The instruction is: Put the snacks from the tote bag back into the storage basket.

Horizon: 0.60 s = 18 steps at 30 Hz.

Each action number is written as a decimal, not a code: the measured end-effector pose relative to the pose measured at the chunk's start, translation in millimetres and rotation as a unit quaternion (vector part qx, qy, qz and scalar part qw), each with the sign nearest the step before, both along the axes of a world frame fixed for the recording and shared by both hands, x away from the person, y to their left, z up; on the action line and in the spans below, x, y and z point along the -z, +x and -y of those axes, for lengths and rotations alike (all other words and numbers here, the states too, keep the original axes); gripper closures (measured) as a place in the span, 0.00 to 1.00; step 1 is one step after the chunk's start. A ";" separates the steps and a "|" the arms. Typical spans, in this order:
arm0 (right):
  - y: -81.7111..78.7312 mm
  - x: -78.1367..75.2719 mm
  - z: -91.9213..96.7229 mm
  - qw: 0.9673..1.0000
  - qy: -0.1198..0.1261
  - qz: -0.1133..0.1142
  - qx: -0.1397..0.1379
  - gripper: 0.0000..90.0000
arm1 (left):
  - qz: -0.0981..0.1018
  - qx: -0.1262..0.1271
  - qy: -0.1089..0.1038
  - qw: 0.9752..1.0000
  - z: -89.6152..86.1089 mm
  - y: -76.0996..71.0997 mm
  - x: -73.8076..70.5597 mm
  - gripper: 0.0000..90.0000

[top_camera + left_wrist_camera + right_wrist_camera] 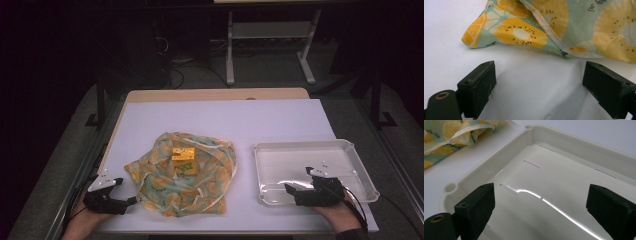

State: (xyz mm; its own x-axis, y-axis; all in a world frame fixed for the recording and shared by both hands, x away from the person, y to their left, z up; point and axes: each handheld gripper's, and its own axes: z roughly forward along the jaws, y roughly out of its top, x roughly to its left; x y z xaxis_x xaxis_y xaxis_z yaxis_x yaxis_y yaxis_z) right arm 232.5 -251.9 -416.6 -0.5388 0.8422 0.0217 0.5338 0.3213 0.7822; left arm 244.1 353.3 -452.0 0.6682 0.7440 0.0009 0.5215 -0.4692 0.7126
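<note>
Box label — too small

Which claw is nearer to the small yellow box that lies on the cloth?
Left. The left claw sits at the cloth's near left edge, below-left of the yellow box. The right claw hangs over the white tray, farther away.

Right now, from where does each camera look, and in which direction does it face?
High view: above the person's side, facing forward and down on the table; both forearms, left hand-held gripper and right hand-held gripper show.
Left gripper view: rides low over the table, facing the fruit-print cloth; its two black jaws stand apart.
Right gripper view: faces into the white tray; its jaws stand apart.
Shared: the cloth appears in all three views; the tray in the high and right gripper views.
</note>
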 end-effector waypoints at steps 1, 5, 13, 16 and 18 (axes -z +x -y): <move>0.0 -0.1 0.2 1.000 0.001 0.000 0.000 0.09 | 0.000 0.000 0.000 1.000 0.0 0.1 0.0 0.12; 0.4 -0.1 1.2 1.000 0.002 0.001 0.000 0.09 | -0.004 -0.005 -0.002 1.000 -1.2 0.3 -2.5 0.14; 1.1 -0.8 2.2 1.000 0.006 0.003 0.005 0.09 | 0.010 -0.015 -0.011 1.000 -4.9 -3.8 -22.3 0.14; 0.9 -0.4 2.6 1.000 0.003 0.003 0.004 0.09 | 0.012 -0.015 -0.013 1.000 -4.0 -3.7 -26.5 0.15; 0.8 -0.8 2.6 1.000 0.004 0.004 0.004 0.09 | 0.011 -0.015 -0.014 1.000 -3.9 -3.0 -30.3 0.17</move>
State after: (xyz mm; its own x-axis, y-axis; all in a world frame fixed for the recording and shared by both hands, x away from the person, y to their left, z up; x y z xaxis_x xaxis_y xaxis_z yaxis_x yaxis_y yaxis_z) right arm 233.3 -254.5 -415.9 -0.5319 0.8465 0.0243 0.5307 0.3108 0.7885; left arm 241.1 357.2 -421.7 0.6459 0.7634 -0.0048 0.5184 -0.4340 0.7368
